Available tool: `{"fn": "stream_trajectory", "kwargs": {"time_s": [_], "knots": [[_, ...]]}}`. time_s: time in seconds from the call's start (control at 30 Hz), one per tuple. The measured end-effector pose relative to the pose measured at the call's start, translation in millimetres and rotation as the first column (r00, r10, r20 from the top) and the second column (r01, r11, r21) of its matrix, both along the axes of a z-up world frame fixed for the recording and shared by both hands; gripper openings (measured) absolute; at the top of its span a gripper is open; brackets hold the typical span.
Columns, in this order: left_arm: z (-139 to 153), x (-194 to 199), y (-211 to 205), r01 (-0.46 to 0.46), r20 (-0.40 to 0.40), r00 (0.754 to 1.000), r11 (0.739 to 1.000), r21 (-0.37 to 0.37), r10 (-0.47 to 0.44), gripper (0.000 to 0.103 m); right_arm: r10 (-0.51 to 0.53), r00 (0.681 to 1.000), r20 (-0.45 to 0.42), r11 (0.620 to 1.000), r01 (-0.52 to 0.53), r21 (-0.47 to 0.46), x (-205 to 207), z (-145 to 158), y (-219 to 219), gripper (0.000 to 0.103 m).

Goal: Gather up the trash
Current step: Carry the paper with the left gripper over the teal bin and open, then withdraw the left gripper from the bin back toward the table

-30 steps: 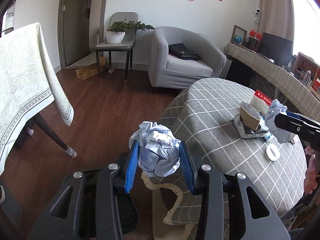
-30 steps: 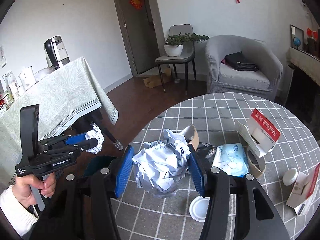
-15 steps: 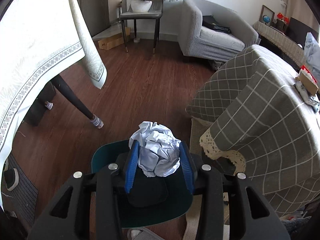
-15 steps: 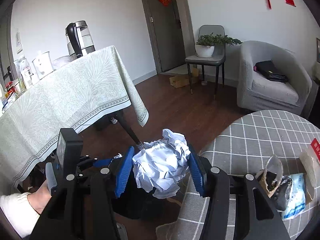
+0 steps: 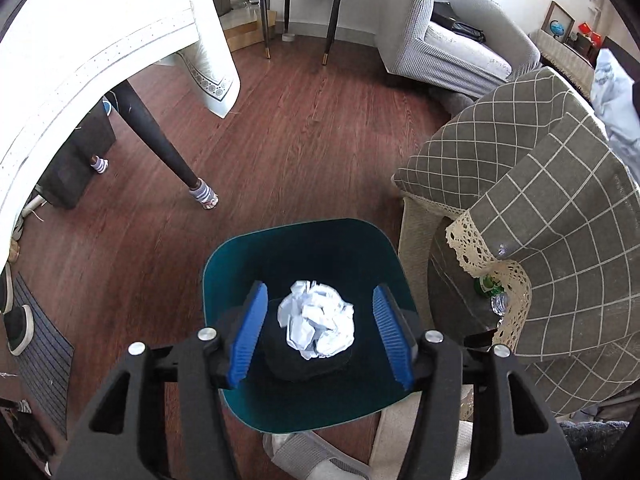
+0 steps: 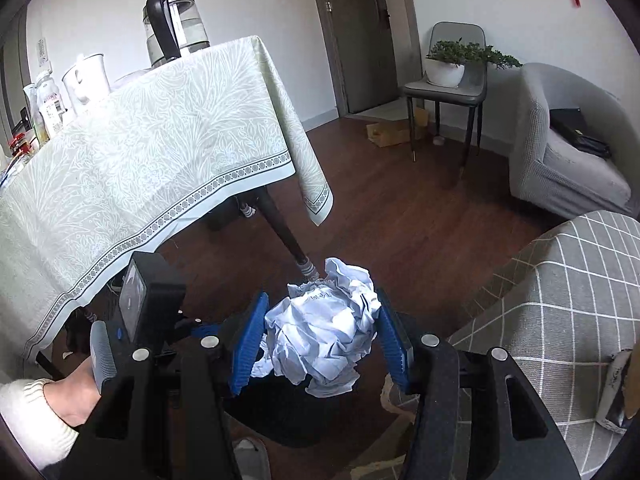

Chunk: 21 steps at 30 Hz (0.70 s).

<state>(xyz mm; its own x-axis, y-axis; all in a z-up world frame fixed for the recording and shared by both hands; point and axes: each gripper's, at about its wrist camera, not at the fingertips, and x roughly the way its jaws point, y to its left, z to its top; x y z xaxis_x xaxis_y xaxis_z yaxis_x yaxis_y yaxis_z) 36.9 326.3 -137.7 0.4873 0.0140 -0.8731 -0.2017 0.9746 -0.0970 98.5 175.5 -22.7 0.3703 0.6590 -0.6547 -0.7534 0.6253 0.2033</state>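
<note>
Lying already inside the teal bin (image 5: 308, 236), one paper ball (image 5: 317, 319) sits between the spread left hand-held gripper (image 5: 318, 334), while the right hand-held gripper (image 6: 320, 338) pinches a second crumpled paper (image 6: 324, 330) not yet dropped there.

crumpled white paper balls: two, one (image 5: 318, 318) inside the dark teal plastic bin (image 5: 304, 404), one (image 6: 324, 330) above that bin
dark teal plastic bins: one
black two-finger grippers with blue pads: two, one (image 5: 320, 334) over the bin, one (image 6: 322, 340) just beside it
cloth-covered tables: two, a grey checked one (image 5: 560, 216) beside the bin, a pale green patterned one (image 6: 132, 152) across the floor from the bin
</note>
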Motion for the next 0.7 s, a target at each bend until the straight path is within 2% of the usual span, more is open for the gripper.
{"fn": "stream_trajectory", "kwargs": {"time_s": [0.23,0.37,0.5,0.7], "knots": [[16.9,-7.3,17.9,-0.054,0.052,0.997,0.999,-0.003,0.054,0.060,0.016,0.998,-0.063,0.999,-0.019,-0.042,0.1,-30.4,21.2,0.054],[36.3,-13.3,29.9,-0.096,0.112,0.989,0.995,-0.010,0.096,0.057,0.032,0.994,-0.100,0.997,-0.038,-0.061,-2.7,-49.3,32.5,0.054],[52.7,-20.1,40.7,-0.137,0.164,0.976,0.990,-0.043,0.142,0.047,0.046,0.991,-0.129,0.994,-0.059,-0.096,-5.5,-68.7,45.7,0.054],[74.1,-23.7,45.0,-0.130,0.211,0.967,0.990,-0.064,0.140,0.040,0.059,0.983,-0.171,0.988,-0.082,-0.129,-6.2,-98.2,68.1,0.054]]}}
